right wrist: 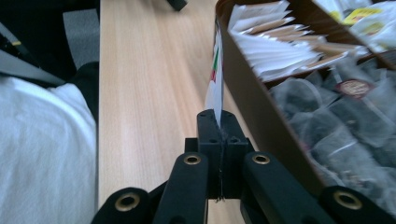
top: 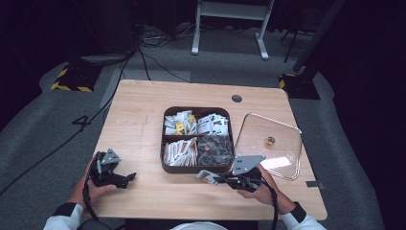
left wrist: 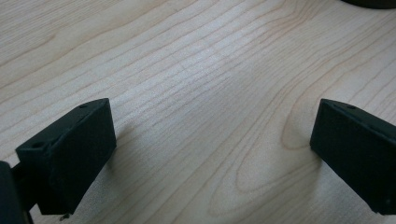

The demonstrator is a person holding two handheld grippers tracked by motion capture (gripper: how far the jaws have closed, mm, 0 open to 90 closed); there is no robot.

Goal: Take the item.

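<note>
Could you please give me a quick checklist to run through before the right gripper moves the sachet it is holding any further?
1. Grip: the right gripper has its jaws shut on the thin white paper sachet with red and green print: ok.
2. Sachet clear of the dark brown four-compartment tray: it is outside, beside the near wall: ok.
3. Whether the sachet touches that wall: cannot tell.
4. Landing space on the light wooden table: bare wood in front of the tray: ok.
5. The left gripper is open, resting apart at the table's left: ok.
6. The clear square plastic lid lies off the tray: ok.
</note>
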